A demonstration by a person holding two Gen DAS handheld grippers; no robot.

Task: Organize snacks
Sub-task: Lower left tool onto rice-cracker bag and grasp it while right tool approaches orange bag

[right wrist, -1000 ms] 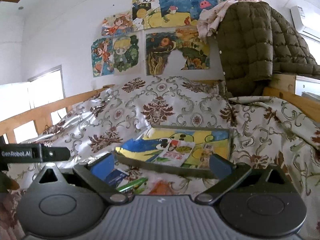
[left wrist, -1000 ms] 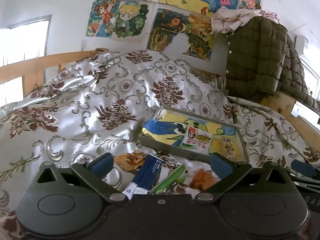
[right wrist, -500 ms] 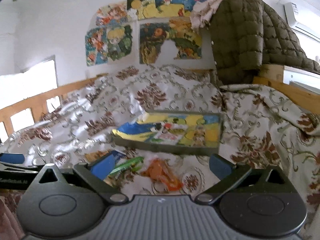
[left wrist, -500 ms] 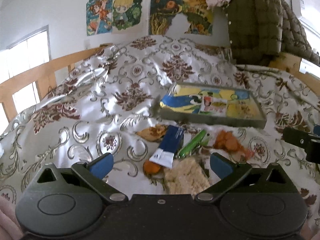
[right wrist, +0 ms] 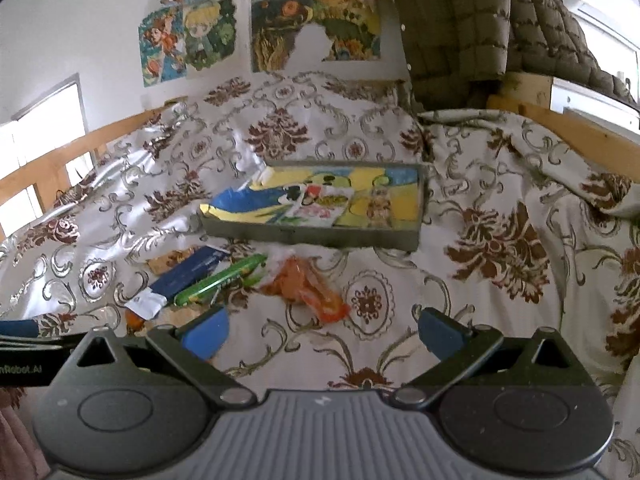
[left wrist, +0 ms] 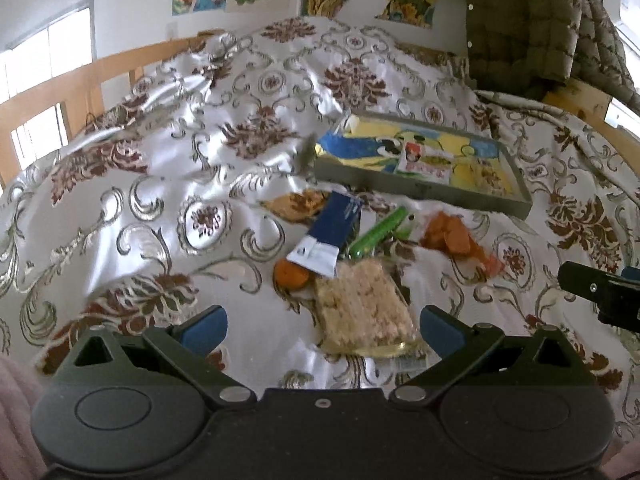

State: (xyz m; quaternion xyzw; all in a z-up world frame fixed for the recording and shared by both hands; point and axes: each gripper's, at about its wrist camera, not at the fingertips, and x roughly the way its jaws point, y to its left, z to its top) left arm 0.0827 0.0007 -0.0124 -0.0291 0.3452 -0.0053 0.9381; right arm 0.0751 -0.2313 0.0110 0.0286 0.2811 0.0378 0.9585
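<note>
Both jaws gaping wide and empty, tipping down from the wall onto the snack pile.

Left gripper (left wrist: pixel 322 326) is dropping over the rice-crisp pack (left wrist: pixel 366 308); tray (left wrist: pixel 424 190) sits at one o'clock. Right gripper (right wrist: pixel 322 330) is lowering too, orange packet (right wrist: pixel 308 286) at twelve, tray (right wrist: pixel 316 236) beyond, one snack inside.

Snacks lying loose on the patterned bedspread: dark blue packet (left wrist: pixel 334 234) overlapping a small orange piece (left wrist: pixel 291 274); green stick pack (left wrist: pixel 378 232); clear pack of pale crispy bar (left wrist: pixel 366 312); orange bag (left wrist: pixel 456 238). Grey tray (left wrist: pixel 420 190), sitting just behind, holding one flat sachet (left wrist: pixel 424 162).
</note>
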